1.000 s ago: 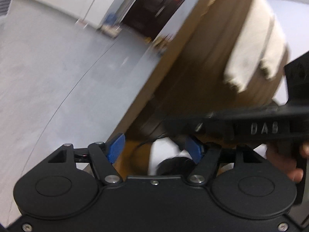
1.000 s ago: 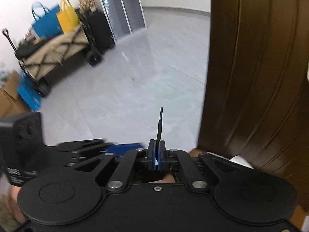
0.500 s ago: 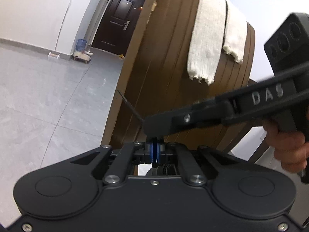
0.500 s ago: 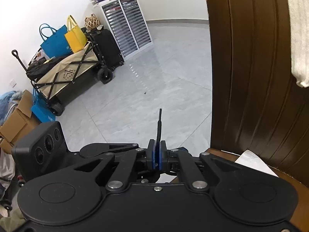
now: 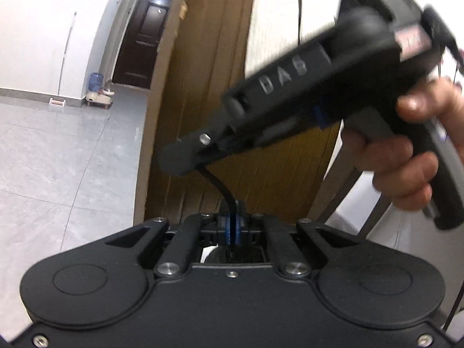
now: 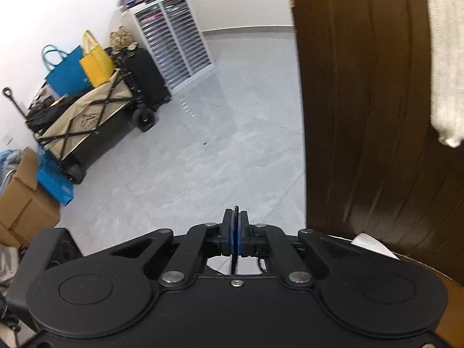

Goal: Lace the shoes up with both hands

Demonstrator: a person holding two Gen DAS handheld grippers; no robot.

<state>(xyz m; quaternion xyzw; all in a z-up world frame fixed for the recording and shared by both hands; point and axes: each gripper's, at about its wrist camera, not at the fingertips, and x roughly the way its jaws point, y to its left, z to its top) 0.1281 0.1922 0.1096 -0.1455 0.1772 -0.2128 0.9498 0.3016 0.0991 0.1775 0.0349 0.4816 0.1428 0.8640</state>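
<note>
The left gripper is clamping its jaws on a black lace, which is curving up from the blue pads to the nose of the right gripper crossing above it. The right gripper's jaws are likewise pressed together on the lace, with only a short tip showing past the pads in the right wrist view. Both ends being pinched this way looks like a handover or a re-grip along the lace, one tool keeping tension while the other is taking a new hold nearer the tip; that is a judgement.

The shoe itself is lying under the gripper bodies and is not showing clearly, so which eyelet is next cannot be told.

A hand is wrapping the right gripper's handle at the right of the left wrist view. Directly ahead, a brown chair back with a pale cloth draped over it is standing close, limiting room forward. To the left, the grey floor is lying open, giving free space for drawing the lace out sideways.
</note>
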